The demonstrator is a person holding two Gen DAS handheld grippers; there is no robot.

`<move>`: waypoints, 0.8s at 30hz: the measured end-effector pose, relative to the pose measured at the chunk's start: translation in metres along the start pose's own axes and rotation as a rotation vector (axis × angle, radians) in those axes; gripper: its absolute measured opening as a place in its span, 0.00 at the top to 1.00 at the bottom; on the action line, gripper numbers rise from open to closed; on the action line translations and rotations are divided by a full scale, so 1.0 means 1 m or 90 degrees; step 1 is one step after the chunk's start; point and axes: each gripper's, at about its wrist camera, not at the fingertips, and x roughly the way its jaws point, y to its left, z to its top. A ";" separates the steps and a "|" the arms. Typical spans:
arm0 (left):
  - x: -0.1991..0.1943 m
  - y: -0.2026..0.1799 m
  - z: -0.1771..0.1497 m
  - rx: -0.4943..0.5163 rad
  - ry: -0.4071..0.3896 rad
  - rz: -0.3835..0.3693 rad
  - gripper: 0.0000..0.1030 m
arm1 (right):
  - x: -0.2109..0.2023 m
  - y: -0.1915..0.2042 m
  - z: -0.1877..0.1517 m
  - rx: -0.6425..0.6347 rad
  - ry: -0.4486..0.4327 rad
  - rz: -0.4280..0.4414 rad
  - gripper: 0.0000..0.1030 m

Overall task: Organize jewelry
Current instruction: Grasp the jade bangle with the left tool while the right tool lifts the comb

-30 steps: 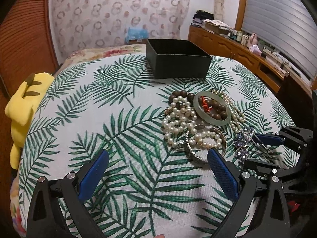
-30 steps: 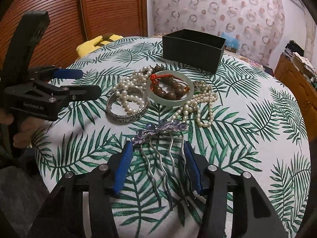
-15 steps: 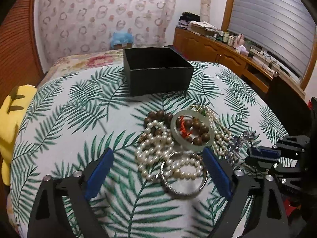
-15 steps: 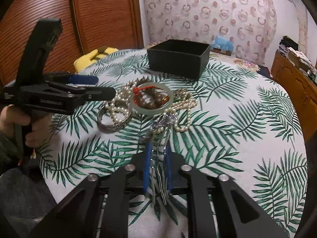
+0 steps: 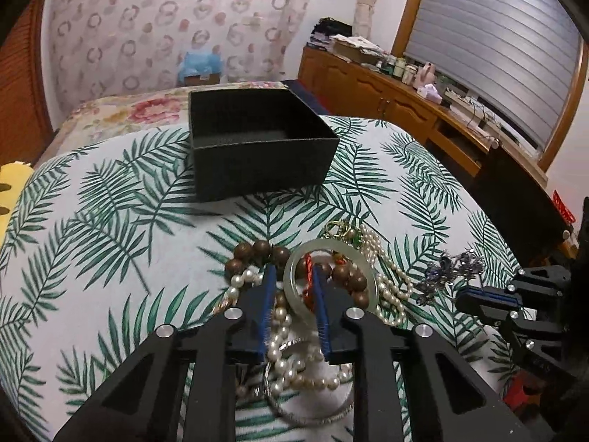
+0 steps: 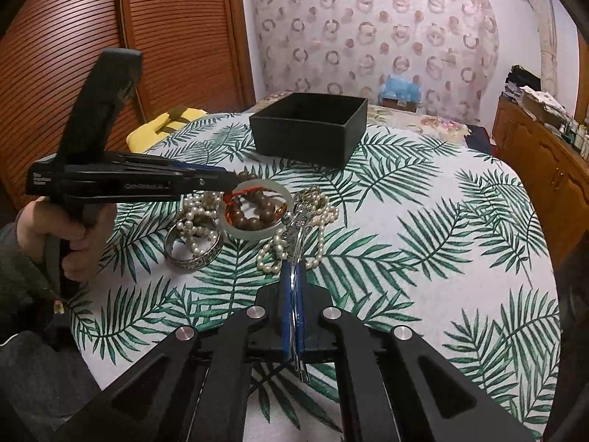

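A pile of jewelry lies on the palm-leaf cloth: a pale green jade bangle (image 5: 294, 263) (image 6: 257, 234), brown wooden beads (image 5: 261, 248), pearl strands (image 5: 386, 258) and a silver bangle (image 6: 193, 254). My left gripper (image 5: 294, 276) is closed on the near rim of the jade bangle, with the red cord between its pads. My right gripper (image 6: 293, 269) is shut on a silver hair comb with a blue jeweled top (image 6: 296, 224) (image 5: 451, 270), held just above the cloth. An open black box (image 5: 257, 154) (image 6: 309, 129) stands behind the pile.
A yellow plush toy (image 6: 165, 125) lies at the table's left edge. A wooden sideboard (image 5: 386, 88) with clutter runs along the right wall. A floral cushion (image 5: 147, 107) lies behind the box.
My left gripper moved forward over the pile and closed on the jade bangle. My right gripper closed on the hair comb and lifted it off the cloth.
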 end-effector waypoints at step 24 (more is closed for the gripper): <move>-0.020 0.009 0.026 -0.002 -0.058 -0.006 0.93 | 0.014 -0.022 0.056 -0.036 -0.040 -0.023 0.97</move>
